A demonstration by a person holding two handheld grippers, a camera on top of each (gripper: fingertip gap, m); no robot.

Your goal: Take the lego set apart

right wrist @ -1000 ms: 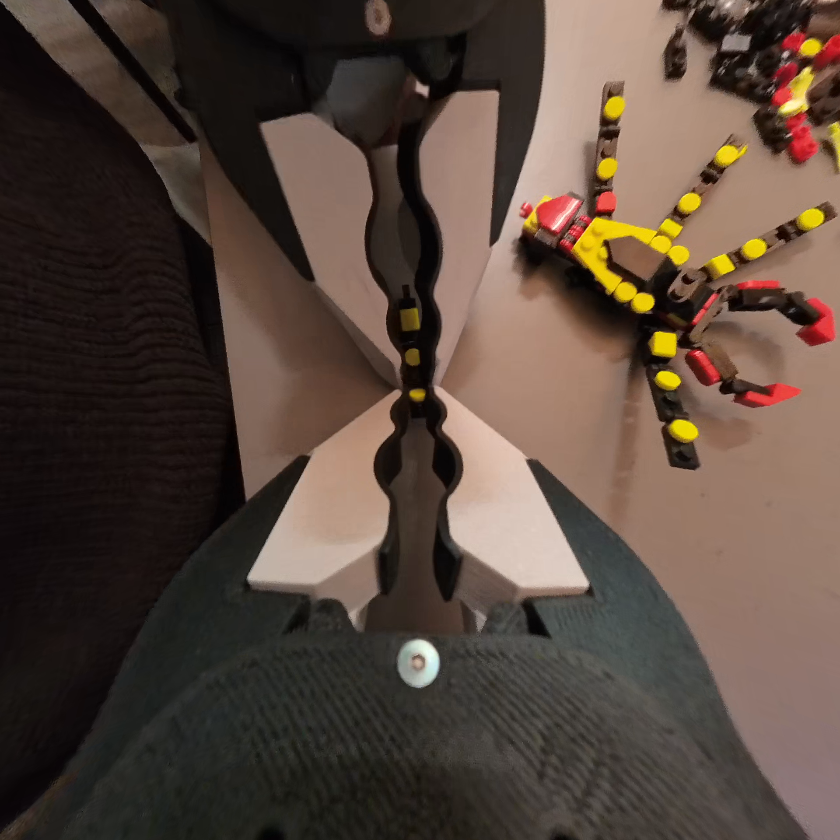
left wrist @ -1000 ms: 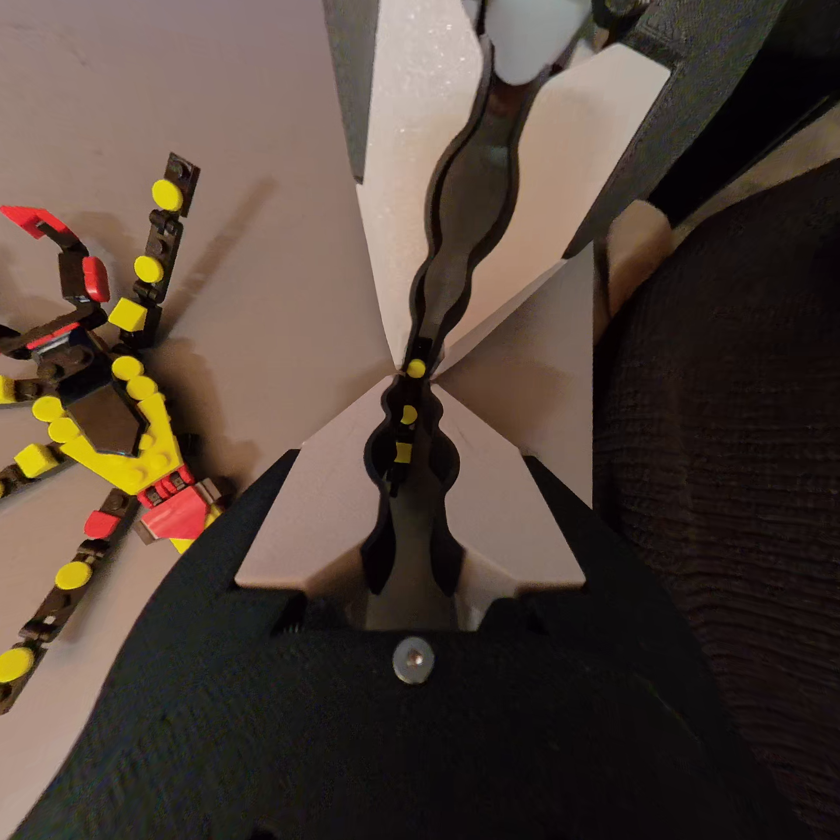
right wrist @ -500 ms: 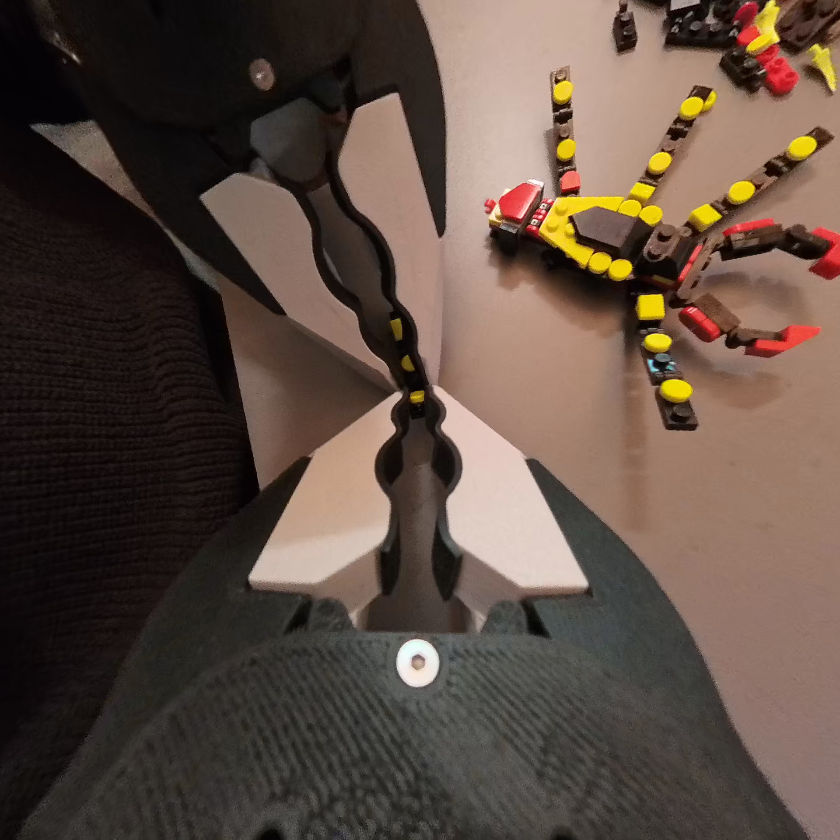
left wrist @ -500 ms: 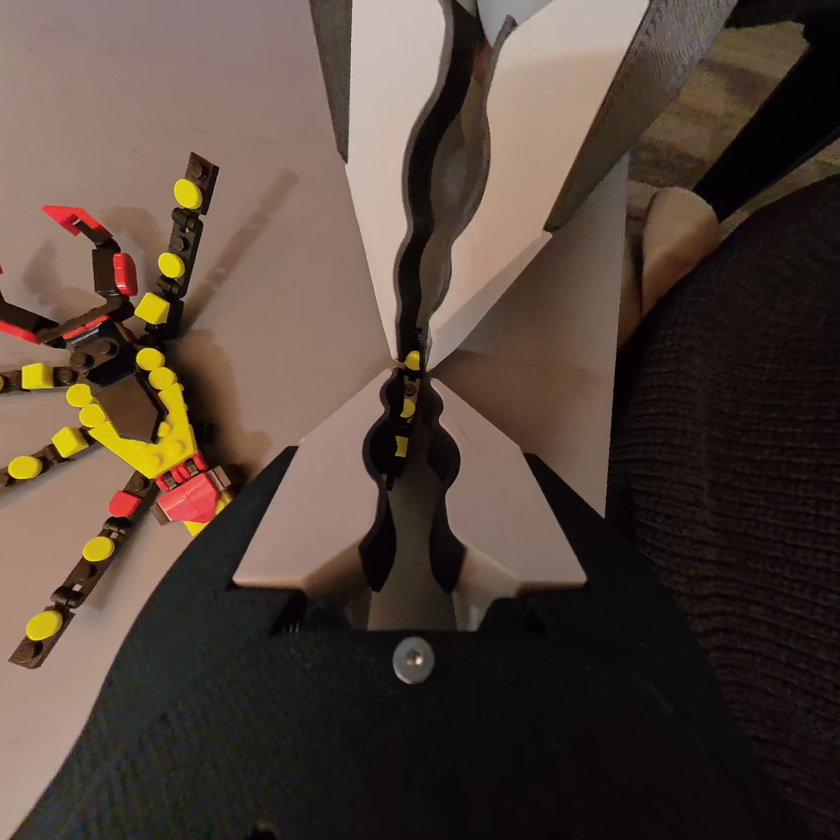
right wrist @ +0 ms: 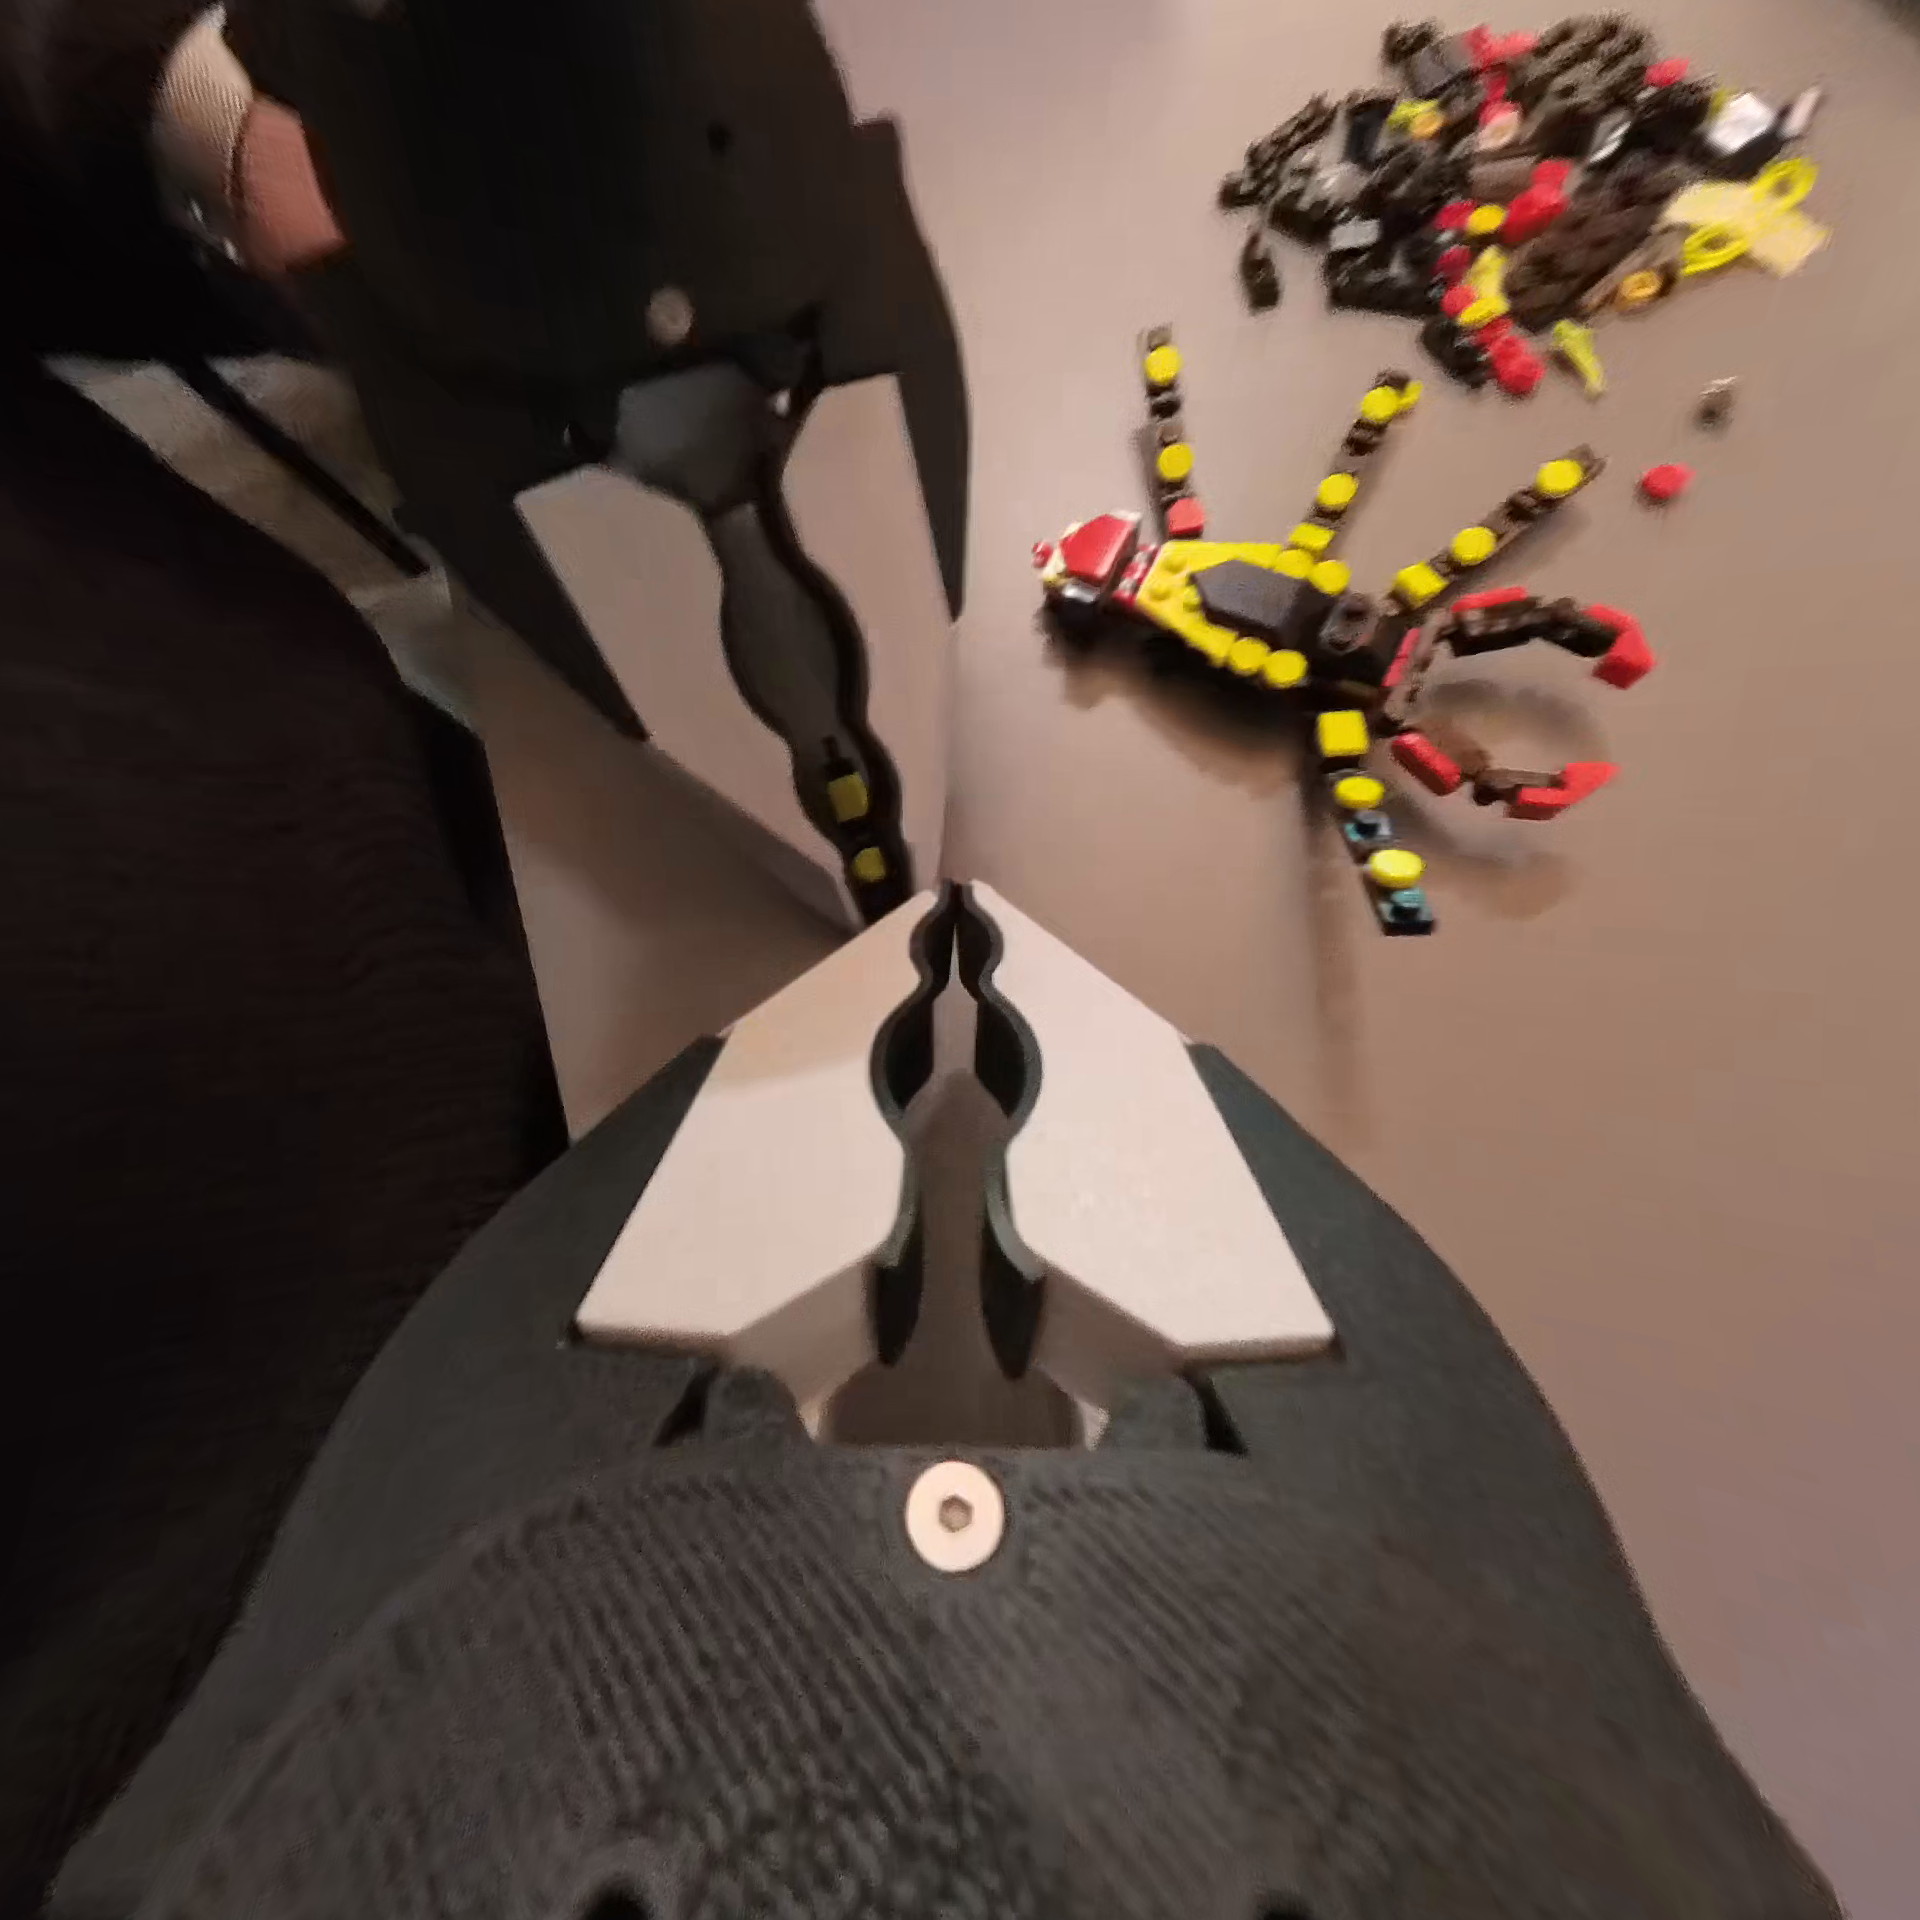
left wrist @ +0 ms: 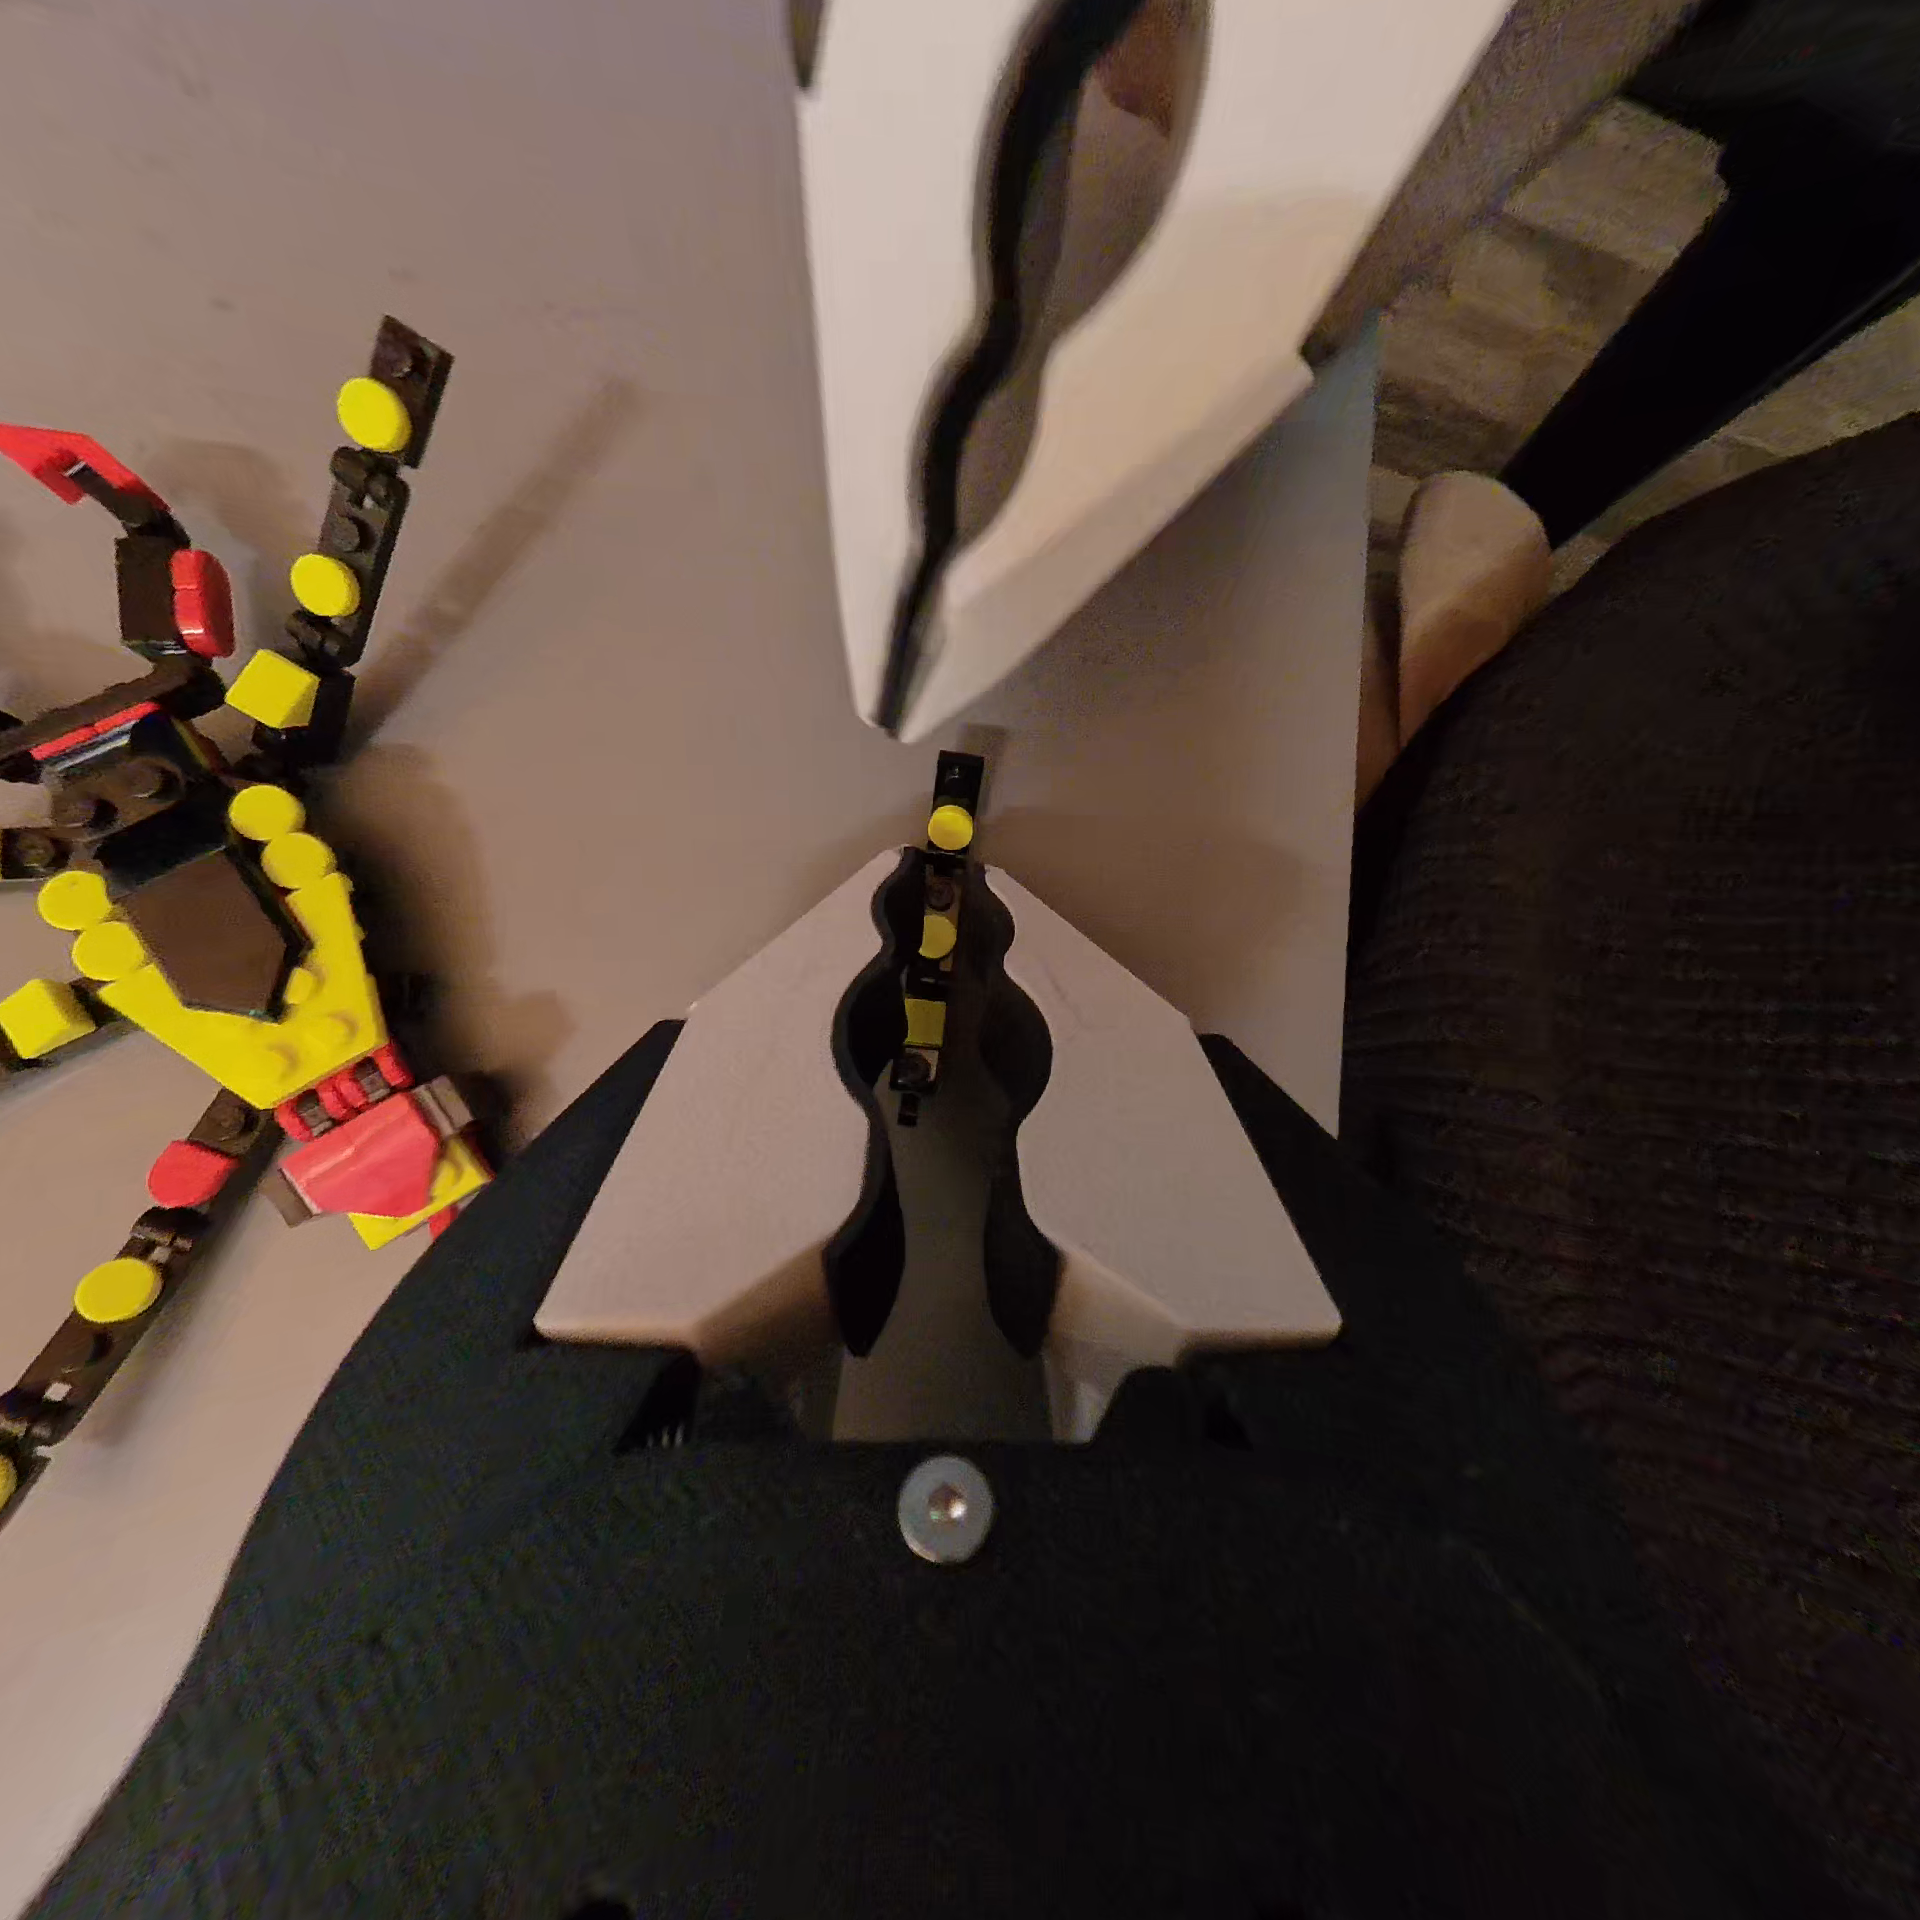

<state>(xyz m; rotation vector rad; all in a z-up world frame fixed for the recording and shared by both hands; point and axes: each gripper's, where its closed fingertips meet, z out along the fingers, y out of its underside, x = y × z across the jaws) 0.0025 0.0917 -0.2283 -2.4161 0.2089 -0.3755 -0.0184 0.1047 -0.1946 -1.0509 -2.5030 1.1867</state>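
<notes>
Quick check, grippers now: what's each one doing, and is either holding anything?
Left gripper: shut on the black leg strip with yellow studs.
Right gripper: shut, tips together, nothing visible between them.

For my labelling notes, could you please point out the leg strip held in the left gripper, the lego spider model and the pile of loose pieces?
leg strip (left wrist: 950, 828): left wrist view, its yellow end stud.
lego spider model (right wrist: 1252, 594): right wrist view, dark centre plate.
pile of loose pieces (right wrist: 1527, 208): right wrist view, pile's middle.
</notes>
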